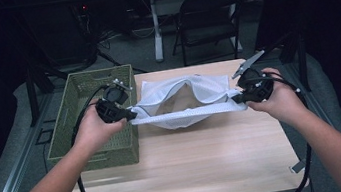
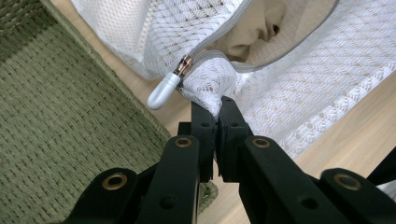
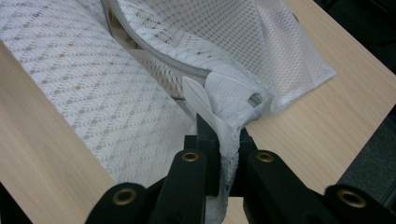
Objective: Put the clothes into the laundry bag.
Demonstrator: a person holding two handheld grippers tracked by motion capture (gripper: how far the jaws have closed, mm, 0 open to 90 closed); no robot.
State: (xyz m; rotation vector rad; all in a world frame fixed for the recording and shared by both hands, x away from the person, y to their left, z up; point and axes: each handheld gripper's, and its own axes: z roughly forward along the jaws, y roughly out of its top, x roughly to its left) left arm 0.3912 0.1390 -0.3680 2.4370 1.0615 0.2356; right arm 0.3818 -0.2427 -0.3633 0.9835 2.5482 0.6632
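- High view: we hold the mesh bag (image 1: 187,104) over the table (image 1: 194,168), stretched between the left gripper (image 1: 130,115) and the right gripper (image 1: 235,99).
- We see the bag at the far half of the table, just right of the green basket (image 1: 70,135), with its opening gaping upward.
- Left gripper view: we have the jaws closed tight on a bunched fold of mesh (image 2: 210,86) at the bag's left end.
- We see the zipper pull (image 2: 166,88) hanging just beside that fold, clear of the jaws, at the end of the grey zipper track (image 2: 261,65).
- We note a beige item (image 2: 252,32) inside the open bag; we cannot tell what it is.
- We see the basket's woven wall (image 2: 60,121) directly beside this gripper.
- Right gripper view: we have the jaws clamped on the mesh (image 3: 224,135) at the bag's right end, beside the end of the zipper track (image 3: 159,56).
- We see the rest of the bag spread away from the jaws across the table (image 3: 42,140).
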